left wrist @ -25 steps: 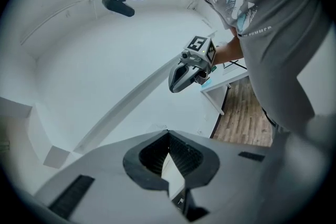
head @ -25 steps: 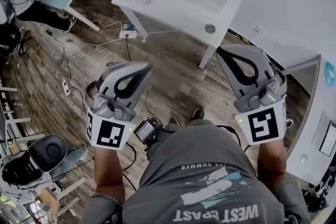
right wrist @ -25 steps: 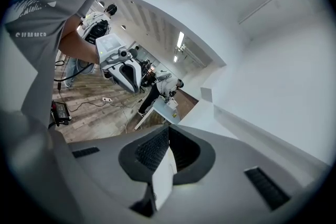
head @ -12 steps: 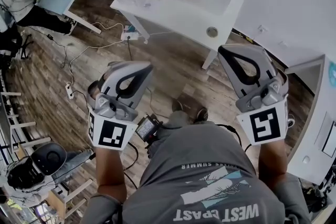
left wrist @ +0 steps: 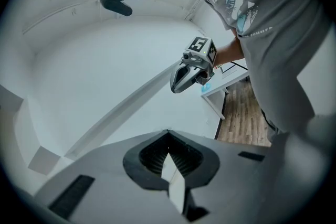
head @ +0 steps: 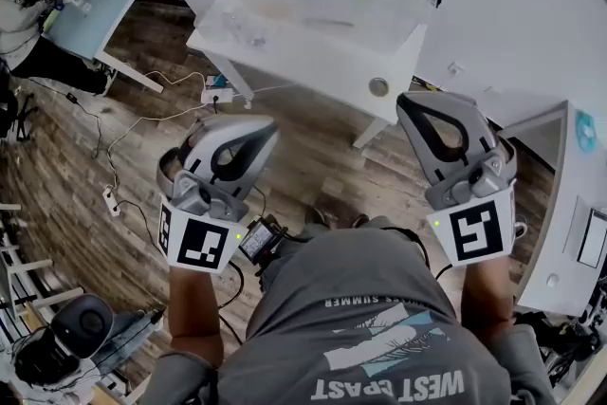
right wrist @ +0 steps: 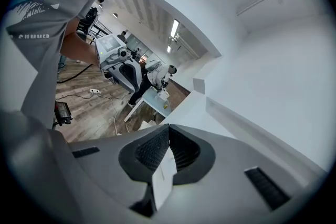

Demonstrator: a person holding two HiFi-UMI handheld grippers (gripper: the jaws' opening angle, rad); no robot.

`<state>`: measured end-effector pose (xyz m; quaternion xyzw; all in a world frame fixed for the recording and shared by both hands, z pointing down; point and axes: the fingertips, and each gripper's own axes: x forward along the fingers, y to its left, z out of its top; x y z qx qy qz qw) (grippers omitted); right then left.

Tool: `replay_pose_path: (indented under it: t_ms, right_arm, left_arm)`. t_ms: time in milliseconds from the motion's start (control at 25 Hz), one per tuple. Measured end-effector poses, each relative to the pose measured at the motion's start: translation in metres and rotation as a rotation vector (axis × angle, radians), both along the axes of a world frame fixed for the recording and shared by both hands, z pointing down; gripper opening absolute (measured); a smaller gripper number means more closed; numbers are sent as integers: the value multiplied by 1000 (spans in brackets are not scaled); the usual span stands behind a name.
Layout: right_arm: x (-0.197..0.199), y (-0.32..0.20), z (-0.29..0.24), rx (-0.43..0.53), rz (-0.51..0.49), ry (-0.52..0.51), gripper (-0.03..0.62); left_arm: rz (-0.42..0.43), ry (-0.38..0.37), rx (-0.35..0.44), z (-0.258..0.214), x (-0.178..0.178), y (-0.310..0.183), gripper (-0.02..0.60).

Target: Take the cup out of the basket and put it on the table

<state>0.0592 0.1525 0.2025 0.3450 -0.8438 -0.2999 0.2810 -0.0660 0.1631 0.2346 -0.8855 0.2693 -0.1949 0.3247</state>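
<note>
Head view: left hand-held gripper (head: 258, 134) and right hand-held gripper (head: 410, 101) are both held out in front of the person's grey shirt (head: 370, 327), above the wood floor (head: 313, 147). Both are well short of the white tabletop (head: 285, 62) ahead. Neither touches anything, and both have their jaws pressed together. A translucent basket (head: 408, 14) sits on that tabletop, w/ faint shapes inside. The cup can't be picked out among them (too washed out). Cables and a power strip (head: 107, 201) lie on the floor at left. A light-blue table (head: 85, 5) stands far left, w/ a person beside it.

Left gripper view: left hand-held gripper (left wrist: 168, 131) is fully closed, tips meeting, nothing between them. It faces a blank white wall (left wrist: 94, 71). Beyond it are the right hand-held gripper (left wrist: 181, 78) in the person's hand, and a bit of white table edge (left wrist: 231, 75) over the wood floor.

Right gripper view: right hand-held gripper (right wrist: 168, 126) is likewise closed up and empty. Past it are the left hand-held gripper (right wrist: 126, 73), the floor w/ cables, and the light-blue table in the distance. No basket or cup shows here.
</note>
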Motion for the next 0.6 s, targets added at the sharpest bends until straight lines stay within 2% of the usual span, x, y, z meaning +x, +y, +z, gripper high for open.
replay_pose_path:
  t_ms: [280, 600]
  right_arm:
    - [-5, -24, -1, -5, 38, 22, 11]
    - [28, -69, 0, -10, 6, -7, 11]
  left_arm:
    - [36, 18, -14, 7, -5, -25, 9]
    - [-4, -4, -25, 7, 24, -56, 9]
